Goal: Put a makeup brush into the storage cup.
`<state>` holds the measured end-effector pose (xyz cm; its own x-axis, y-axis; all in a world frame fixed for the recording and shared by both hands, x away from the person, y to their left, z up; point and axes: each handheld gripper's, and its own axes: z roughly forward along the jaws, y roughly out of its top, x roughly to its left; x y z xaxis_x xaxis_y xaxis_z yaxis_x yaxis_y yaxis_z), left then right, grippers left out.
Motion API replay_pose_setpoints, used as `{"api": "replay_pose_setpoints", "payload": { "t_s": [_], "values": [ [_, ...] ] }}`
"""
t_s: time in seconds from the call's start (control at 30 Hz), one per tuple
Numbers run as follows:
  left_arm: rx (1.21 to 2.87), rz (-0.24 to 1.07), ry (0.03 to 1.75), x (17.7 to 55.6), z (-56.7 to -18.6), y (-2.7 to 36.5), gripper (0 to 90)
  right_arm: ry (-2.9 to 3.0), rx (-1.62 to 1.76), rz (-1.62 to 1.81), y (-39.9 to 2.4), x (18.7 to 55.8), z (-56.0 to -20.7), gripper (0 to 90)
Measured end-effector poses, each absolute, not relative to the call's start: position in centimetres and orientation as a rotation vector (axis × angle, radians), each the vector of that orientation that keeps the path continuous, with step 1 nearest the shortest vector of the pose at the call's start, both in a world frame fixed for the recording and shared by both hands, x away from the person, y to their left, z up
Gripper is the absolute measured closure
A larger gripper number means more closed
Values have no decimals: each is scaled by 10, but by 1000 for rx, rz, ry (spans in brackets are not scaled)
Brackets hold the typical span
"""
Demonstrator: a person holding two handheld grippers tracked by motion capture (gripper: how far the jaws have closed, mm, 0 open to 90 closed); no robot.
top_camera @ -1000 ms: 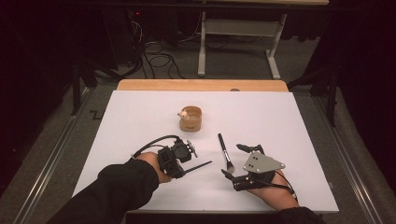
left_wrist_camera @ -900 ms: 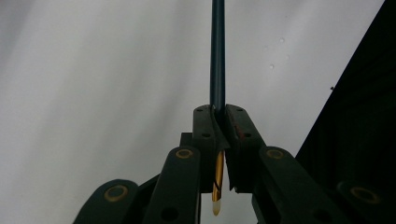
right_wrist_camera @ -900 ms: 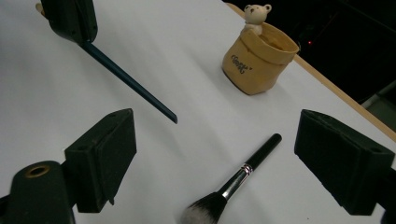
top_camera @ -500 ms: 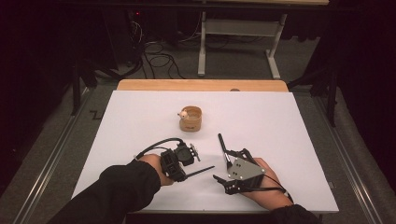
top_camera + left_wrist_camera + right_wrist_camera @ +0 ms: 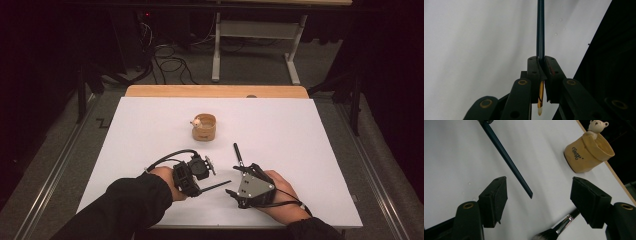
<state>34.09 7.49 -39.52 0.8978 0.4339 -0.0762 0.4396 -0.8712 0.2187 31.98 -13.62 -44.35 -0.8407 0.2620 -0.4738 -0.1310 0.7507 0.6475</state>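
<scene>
Clamping a thin dark brush [image 5: 540,30] near its pale tip, the left claw [image 5: 199,176] holds it level above the tabletop [image 5: 310,135]. Right claw [image 5: 539,202], part open and just closing, straddles a makeup brush [image 5: 556,228] lying there; cup [image 5: 204,127] beyond.

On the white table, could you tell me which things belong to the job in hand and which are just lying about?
In the job:
- slim dark brush, clamped in the left gripper
- makeup brush, beneath the open right gripper
- bear cup, probably the holder

Lying about:
- floor cables
- metal stand
</scene>
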Motion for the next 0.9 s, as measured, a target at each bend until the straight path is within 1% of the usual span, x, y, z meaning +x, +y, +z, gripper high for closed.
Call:
{"api": "replay_pose_setpoints", "payload": {
  "t_s": [0.33,0.5,0.6,0.63,0.77,0.9],
  "values": [
    [2831,-44,657,339,-396,72,834,2408,43,890,-134,321,-449,360],
    [2830,-43,657,338,-396,71,834,2422,27,855,-132,319,-453,421],
    [2831,-46,655,338,-395,71,834,2424,1,842,-131,319,-454,441],
    [2832,-47,655,338,-395,71,835,2429,1,838,-130,319,-456,476],
    [2828,-54,656,338,-395,71,835,2447,-15,825,-127,319,-459,515],
    [2830,-57,647,337,-397,70,834,2456,-52,794,-127,321,-458,534]
  ]
}}
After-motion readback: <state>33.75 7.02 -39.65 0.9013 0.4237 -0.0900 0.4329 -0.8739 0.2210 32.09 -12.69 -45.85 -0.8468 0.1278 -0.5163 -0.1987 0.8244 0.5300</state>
